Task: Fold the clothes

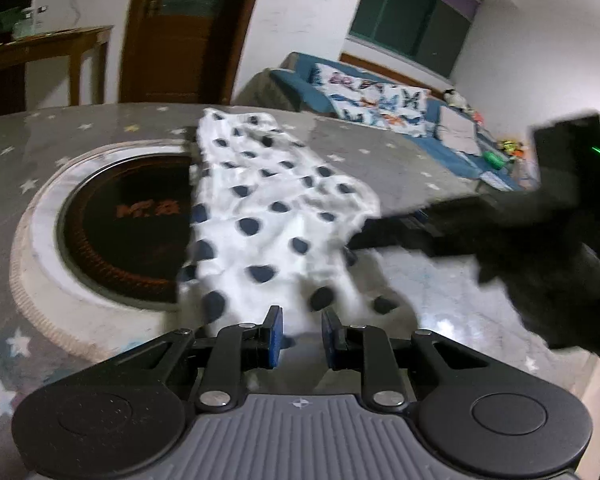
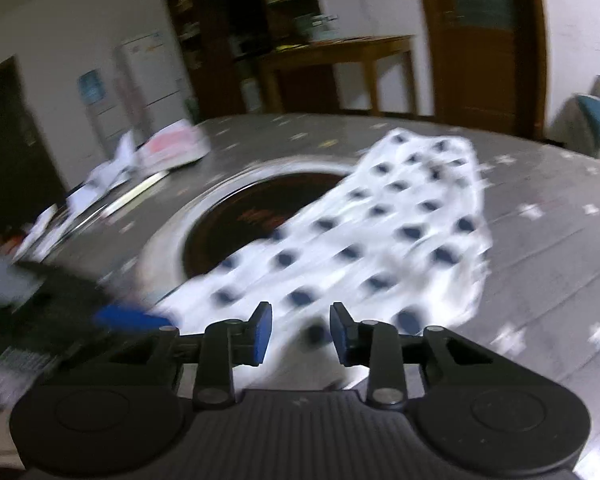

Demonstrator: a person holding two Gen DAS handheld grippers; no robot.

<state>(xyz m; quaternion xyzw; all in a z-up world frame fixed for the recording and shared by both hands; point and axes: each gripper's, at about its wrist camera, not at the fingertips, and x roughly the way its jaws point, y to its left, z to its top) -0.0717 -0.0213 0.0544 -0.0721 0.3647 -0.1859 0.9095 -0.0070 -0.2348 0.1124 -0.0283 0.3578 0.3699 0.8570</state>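
A white garment with dark blue dots (image 1: 268, 216) lies on the grey star-patterned table (image 1: 412, 176), partly over a round black hotplate (image 1: 128, 228). My left gripper (image 1: 302, 334) is open, its blue pads on either side of the garment's near edge. In the left wrist view the right gripper (image 1: 500, 236) shows as a blurred black shape at the garment's right edge. In the right wrist view the garment (image 2: 380, 240) stretches away and my right gripper (image 2: 300, 332) is open over its near end. The left gripper (image 2: 116, 320) is a blurred dark and blue shape at the left.
The hotplate (image 2: 256, 220) has a pale ring around it. Papers and packets (image 2: 160, 152) lie at the table's far left. A blue sofa with a butterfly cushion (image 1: 380, 104) stands beyond the table. A wooden side table (image 2: 340, 64) and a door (image 2: 484, 36) stand behind.
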